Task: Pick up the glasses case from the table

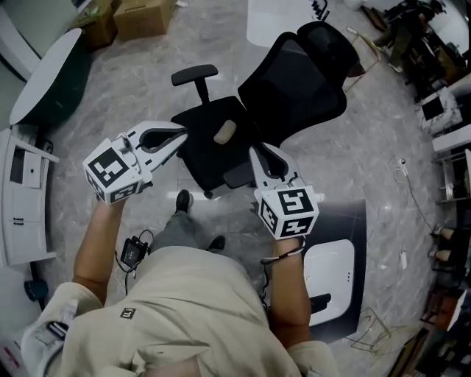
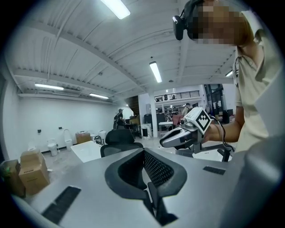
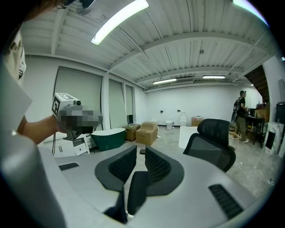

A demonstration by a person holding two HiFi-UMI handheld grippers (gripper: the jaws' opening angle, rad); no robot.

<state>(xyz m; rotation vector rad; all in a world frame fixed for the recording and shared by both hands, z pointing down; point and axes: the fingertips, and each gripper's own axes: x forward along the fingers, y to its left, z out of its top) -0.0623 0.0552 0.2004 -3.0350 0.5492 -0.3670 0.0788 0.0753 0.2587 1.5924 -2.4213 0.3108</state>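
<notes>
No glasses case shows plainly on any table. A small beige oblong thing point(image 1: 224, 132) lies on the seat of a black office chair point(image 1: 294, 81); I cannot tell what it is. My left gripper point(image 1: 182, 135) hangs by the chair's left side, its pads pressed together and empty. It also shows in the right gripper view, left gripper point(image 3: 67, 111). My right gripper point(image 1: 257, 153) is held at the seat's near edge, open by a narrow gap with nothing in it. It also shows in the left gripper view, right gripper point(image 2: 178, 136).
Cardboard boxes point(image 1: 140, 16) stand on the floor at the far left, next to a dark green tub point(image 3: 109, 138). A white cabinet point(image 1: 22, 199) is at the left. A white device on a dark mat point(image 1: 331, 272) lies at my right. Cluttered shelves point(image 1: 441, 110) line the right.
</notes>
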